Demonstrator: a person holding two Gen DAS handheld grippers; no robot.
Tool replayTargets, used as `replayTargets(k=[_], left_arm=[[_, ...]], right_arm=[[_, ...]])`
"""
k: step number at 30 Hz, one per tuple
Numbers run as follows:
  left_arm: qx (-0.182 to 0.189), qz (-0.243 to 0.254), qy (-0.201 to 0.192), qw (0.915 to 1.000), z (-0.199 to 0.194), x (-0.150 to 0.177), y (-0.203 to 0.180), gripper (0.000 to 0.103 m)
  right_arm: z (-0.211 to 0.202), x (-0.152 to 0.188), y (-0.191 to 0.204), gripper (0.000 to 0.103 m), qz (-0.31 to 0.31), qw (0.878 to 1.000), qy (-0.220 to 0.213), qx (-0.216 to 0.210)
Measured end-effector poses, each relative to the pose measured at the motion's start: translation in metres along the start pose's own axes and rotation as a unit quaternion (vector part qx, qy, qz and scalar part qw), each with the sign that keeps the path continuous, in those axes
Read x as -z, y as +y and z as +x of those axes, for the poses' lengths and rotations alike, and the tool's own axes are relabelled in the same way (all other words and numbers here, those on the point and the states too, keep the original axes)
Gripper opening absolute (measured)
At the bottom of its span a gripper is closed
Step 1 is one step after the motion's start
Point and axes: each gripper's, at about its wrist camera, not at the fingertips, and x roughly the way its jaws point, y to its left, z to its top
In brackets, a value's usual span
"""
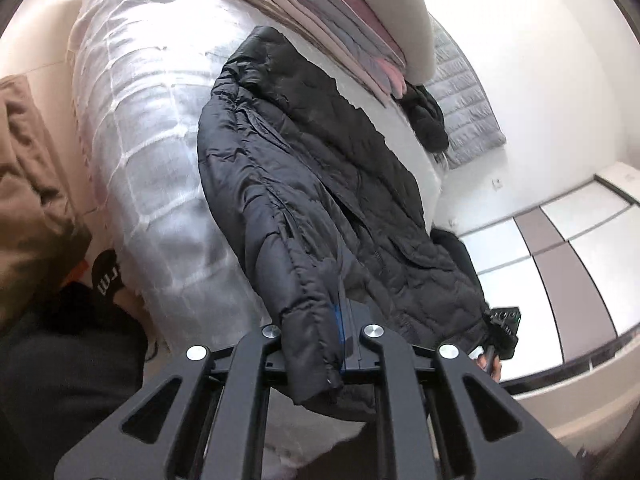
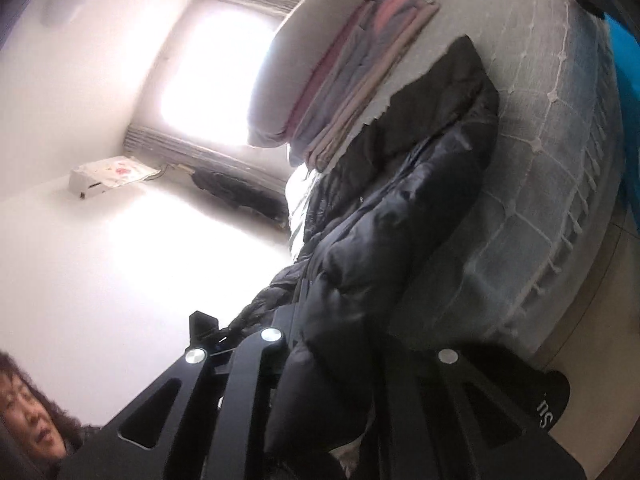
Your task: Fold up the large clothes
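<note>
left wrist view: the left gripper (image 1: 344, 332) is clamped tight on a puffy edge of the black padded jacket (image 1: 304, 184), which looks like a cuff or hem corner, and the fabric bulges out below the closed fingers. the rest of the jacket lies stretched out along the bed (image 1: 136, 120), over its pale quilted cover. beyond it sits a stack of folded clothes (image 1: 320, 20) under a pillow. at the jacket's far corner the other tool shows, small and dark, at the fabric's edge.

right wrist view: the right gripper (image 2: 316, 344) is likewise closed on the jacket (image 2: 404, 216), a thick roll of it pinched between the fingers and draping down over the tool. the garment runs from here up the bed (image 2: 560, 160) toward the folded stack (image 2: 360, 80).

the step in hand looks like the lift before a fold — both near corners held, most of the jacket on the mattress. next, i'd judge, both hands must carry their corners together over the body — evenly, or the slippery shell slides askew.
</note>
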Motion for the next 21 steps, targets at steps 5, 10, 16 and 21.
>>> replayTargets(k=[5,10,16,21], left_arm=[[-0.006,-0.033,0.099,0.9945,0.025,0.035,0.037,0.018],[0.004,-0.090,0.119,0.9888,0.047,0.049,0.075,0.050],[0.011,-0.107,0.120,0.9869,0.065,0.049,0.083,0.062],[0.034,-0.095,0.093,0.9905,0.067,0.055,0.082,0.017]], right_arm=[[-0.006,0.020,-0.020,0.018,0.021,0.998,0.038,0.038],[0.008,0.025,-0.046,0.071,0.056,0.997,0.051,0.023],[0.016,0.022,-0.055,0.071,0.067,0.996,0.051,0.026],[0.010,0.034,-0.060,0.018,0.065,0.996,0.027,0.060]])
